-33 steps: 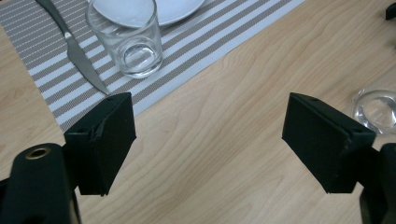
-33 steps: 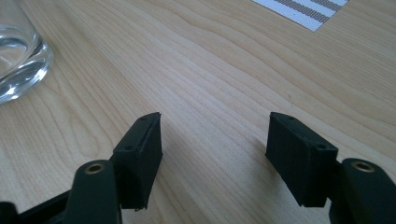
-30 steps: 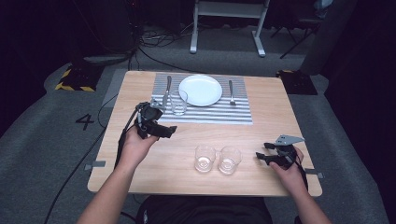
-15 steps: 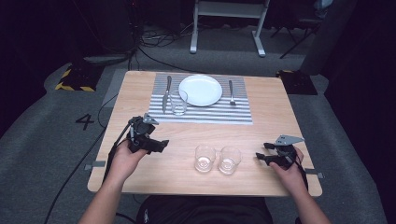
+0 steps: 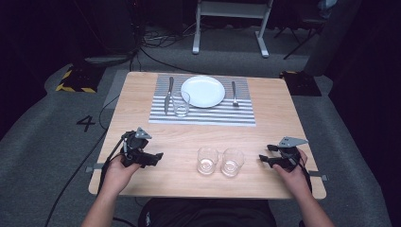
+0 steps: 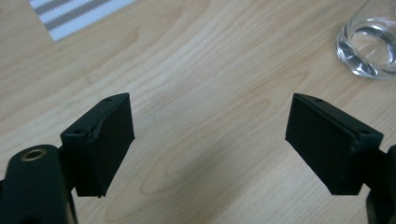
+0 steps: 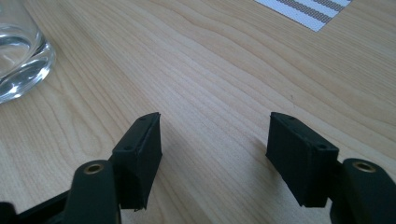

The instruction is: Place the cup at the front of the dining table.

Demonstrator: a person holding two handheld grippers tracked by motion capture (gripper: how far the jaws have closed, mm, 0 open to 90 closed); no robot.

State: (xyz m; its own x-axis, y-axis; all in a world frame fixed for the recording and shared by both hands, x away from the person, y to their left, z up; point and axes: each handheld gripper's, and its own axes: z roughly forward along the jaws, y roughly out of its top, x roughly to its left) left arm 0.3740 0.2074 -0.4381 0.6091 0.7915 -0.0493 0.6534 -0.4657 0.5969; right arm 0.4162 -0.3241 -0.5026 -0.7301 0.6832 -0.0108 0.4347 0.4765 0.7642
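L claw (image 5: 158, 156) now lower, nearer table edge — both wide, empty; R claw (image 5: 263, 153) same spot.

The picture's edge is cutting off a glass (image 6: 369, 44) in the left gripper view. Another glass (image 7: 18, 51) is running off the right gripper view's edge.

Black claws (image 5: 158, 157) with grey three-cornered plates, brass-ringed screw holes, trailing cables

left gripper (image 5: 153, 157): jaws apart, empty; right gripper (image 5: 265, 153): jaws apart, empty
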